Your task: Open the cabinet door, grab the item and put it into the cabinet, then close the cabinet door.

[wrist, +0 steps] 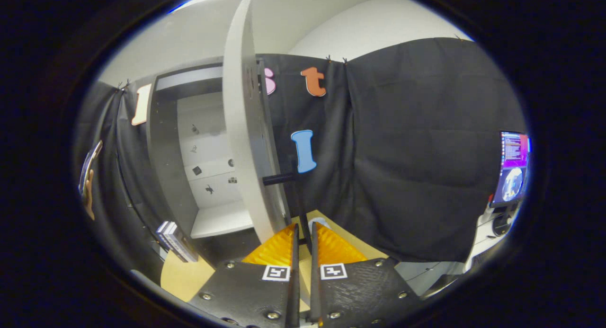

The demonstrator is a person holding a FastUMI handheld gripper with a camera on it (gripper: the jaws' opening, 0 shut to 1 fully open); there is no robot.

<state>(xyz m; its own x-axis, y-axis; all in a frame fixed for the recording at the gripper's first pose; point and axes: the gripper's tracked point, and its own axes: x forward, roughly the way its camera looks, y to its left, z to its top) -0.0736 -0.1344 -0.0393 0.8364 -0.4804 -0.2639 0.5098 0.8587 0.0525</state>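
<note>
The grey cabinet (165, 176) stands at the back left, its pale inner shelf (220, 219) bare. Its door (244, 129) is swung open, edge-on to me, just ahead of my fingers. A black handle (280, 179) juts from the door's face, and a thin dark bar of it runs down between my fingertips. My gripper (304, 233) is nearly closed, with both fingers pressed on that bar. A small striped box (176, 241) lies on the tan table (182, 276) to the left of the cabinet's foot, well left of my fingers.
Black cloth hangs behind the cabinet and along the right side. A lit monitor (513, 169) stands at the far right past the table's edge. A small pale round thing (319, 221) shows on the table just beyond my fingertips.
</note>
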